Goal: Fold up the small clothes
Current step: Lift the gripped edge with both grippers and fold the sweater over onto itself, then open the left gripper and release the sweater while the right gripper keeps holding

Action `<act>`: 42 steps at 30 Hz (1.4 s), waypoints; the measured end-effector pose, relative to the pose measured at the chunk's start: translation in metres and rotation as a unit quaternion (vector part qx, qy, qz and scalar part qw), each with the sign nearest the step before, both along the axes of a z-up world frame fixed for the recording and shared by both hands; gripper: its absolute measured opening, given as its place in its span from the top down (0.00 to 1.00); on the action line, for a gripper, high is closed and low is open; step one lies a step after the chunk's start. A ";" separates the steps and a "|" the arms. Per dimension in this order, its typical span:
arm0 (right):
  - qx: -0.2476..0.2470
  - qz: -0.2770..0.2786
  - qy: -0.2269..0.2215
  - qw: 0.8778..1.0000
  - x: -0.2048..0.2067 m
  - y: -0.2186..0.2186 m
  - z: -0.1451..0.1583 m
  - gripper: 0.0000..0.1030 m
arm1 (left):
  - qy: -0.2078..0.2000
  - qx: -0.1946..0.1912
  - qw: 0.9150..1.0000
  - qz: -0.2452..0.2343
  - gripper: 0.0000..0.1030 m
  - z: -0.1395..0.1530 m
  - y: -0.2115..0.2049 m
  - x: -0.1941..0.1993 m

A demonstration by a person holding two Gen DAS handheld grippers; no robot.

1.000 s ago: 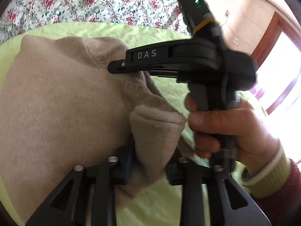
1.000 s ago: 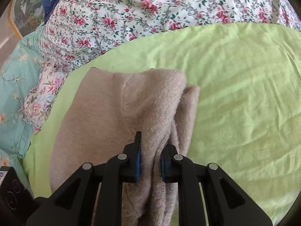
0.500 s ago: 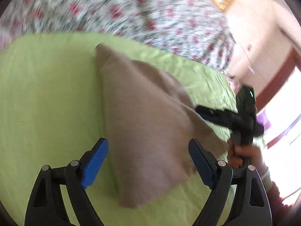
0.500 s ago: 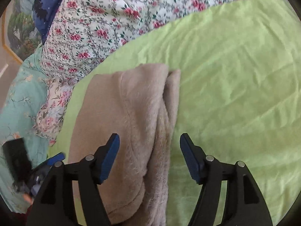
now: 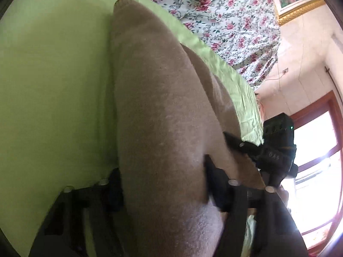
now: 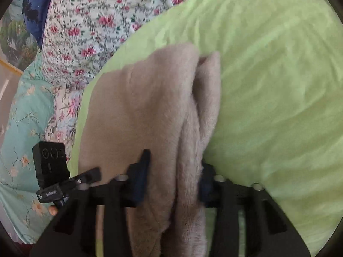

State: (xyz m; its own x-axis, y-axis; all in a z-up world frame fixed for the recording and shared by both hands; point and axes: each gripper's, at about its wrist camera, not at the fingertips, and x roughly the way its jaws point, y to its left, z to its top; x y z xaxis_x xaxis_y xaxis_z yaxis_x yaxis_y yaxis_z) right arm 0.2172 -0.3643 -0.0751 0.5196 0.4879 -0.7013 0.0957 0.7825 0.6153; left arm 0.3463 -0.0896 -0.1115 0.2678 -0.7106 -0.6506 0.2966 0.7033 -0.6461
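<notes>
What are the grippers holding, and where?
Left gripper and right gripper jaws have just been closing around the near edge of the beige garment; a hold cannot be told.

the bed is covered with a light green sheet (image 6: 268, 90), faintly creased and spread flat over the mattress. directly on it lies a folded beige fleece garment (image 6: 137, 111), its thick doubled edge running along one side and a narrower fold just beside it. past the sheet's far edge lies a white cloth with pink flowers (image 5: 225, 15), and next to that a pale turquoise floral cloth (image 6: 23, 115).
</notes>
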 end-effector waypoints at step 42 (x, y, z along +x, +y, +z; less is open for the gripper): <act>-0.036 0.076 -0.070 0.994 0.023 0.196 0.038 0.91 | -0.072 0.069 0.978 0.185 0.52 0.051 0.220 -0.123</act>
